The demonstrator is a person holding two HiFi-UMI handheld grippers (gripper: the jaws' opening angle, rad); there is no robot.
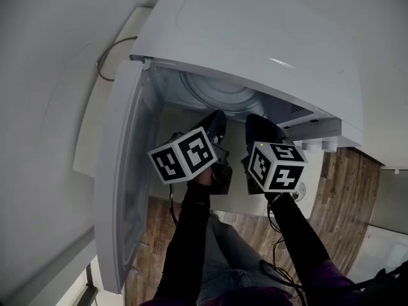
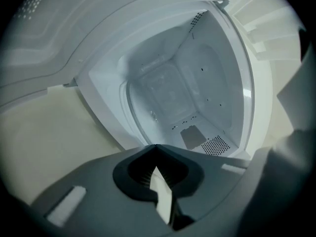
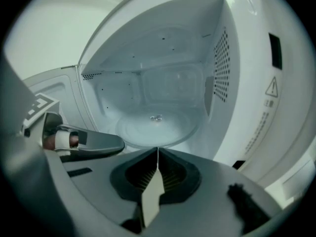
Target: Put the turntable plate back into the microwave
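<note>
Turntable plate (image 3: 163, 130) (flat) inside microwave (image 3: 247, 83)

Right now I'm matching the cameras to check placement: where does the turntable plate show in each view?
Head view: turntable plate upper centre, inside the microwave.
Left gripper view: turntable plate faint, left of centre.
Right gripper view: turntable plate centre, lying flat.
Shared landmark: perforated side wall.

The microwave (image 1: 255, 37) is plain white outside and in, one inner wall dotted with a grid of small dark holes (image 3: 222, 68). The turntable plate (image 3: 157, 127) is clear, faintly bluish glass. The left gripper (image 1: 217, 118) and right gripper (image 1: 256, 125) are black, their cubes patterned in black-and-white squares. The floor (image 1: 344, 196) is brown wood-grain.
</note>
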